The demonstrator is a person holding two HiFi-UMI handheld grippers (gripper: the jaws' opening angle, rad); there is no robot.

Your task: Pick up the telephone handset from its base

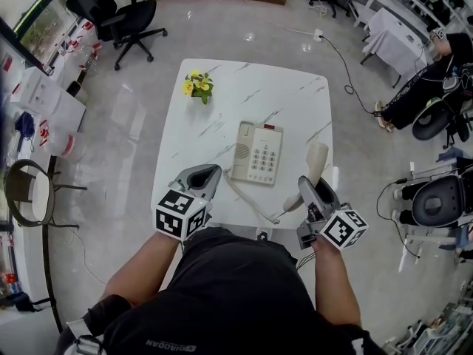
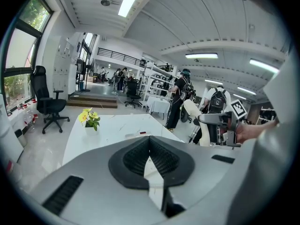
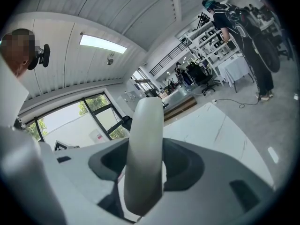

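Left gripper [image 1: 212,171] closed, right gripper [image 1: 304,185] clamped.

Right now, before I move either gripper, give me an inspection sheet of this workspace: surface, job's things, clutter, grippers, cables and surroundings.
Surface: white marble-pattern table with grey veins.
Job's things: beige push-button telephone base lies flat on the table; beige telephone handset is off the base, to its right.
Clutter: small pot of yellow flowers near the far left corner.
Grippers: left gripper shut, nothing in it; right gripper shut on the handset.
Cables: pale handset cord runs from the base towards the handset; black floor cable right of the table.
Surroundings: black office chair on a glossy floor.
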